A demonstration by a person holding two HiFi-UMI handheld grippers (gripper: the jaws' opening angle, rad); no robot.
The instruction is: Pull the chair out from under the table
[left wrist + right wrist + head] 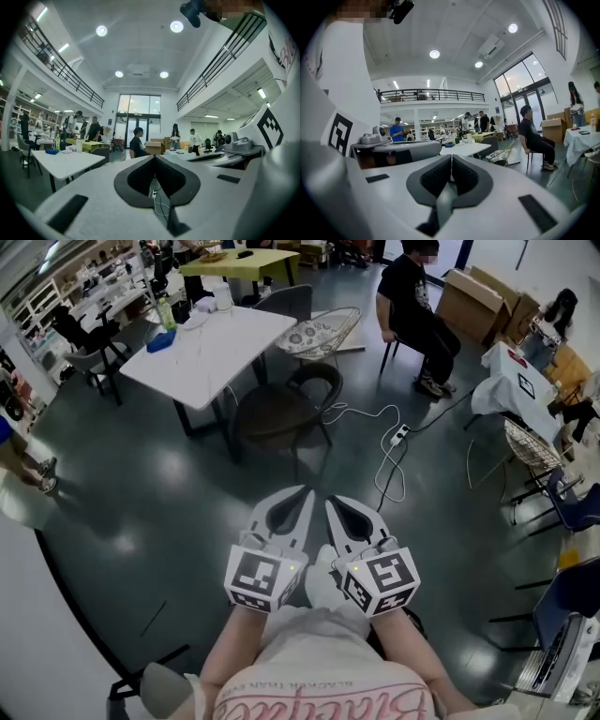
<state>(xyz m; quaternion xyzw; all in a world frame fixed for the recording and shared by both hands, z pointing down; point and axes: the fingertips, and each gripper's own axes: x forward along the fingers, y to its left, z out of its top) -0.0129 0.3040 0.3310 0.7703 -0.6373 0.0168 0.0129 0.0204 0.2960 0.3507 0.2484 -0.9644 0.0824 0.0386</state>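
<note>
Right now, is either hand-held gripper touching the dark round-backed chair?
No, the left hand-held gripper and right hand-held gripper are both well short of the dark round-backed chair.

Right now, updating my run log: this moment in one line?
left hand-held gripper shut | right hand-held gripper shut | chair untouched, at table

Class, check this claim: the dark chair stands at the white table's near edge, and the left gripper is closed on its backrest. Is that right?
Not quite. The left gripper is closed, but on nothing: its fingers meet empty, well short of the dark chair, as the head view and left gripper view show. The chair does stand at the white table's near edge.
</note>
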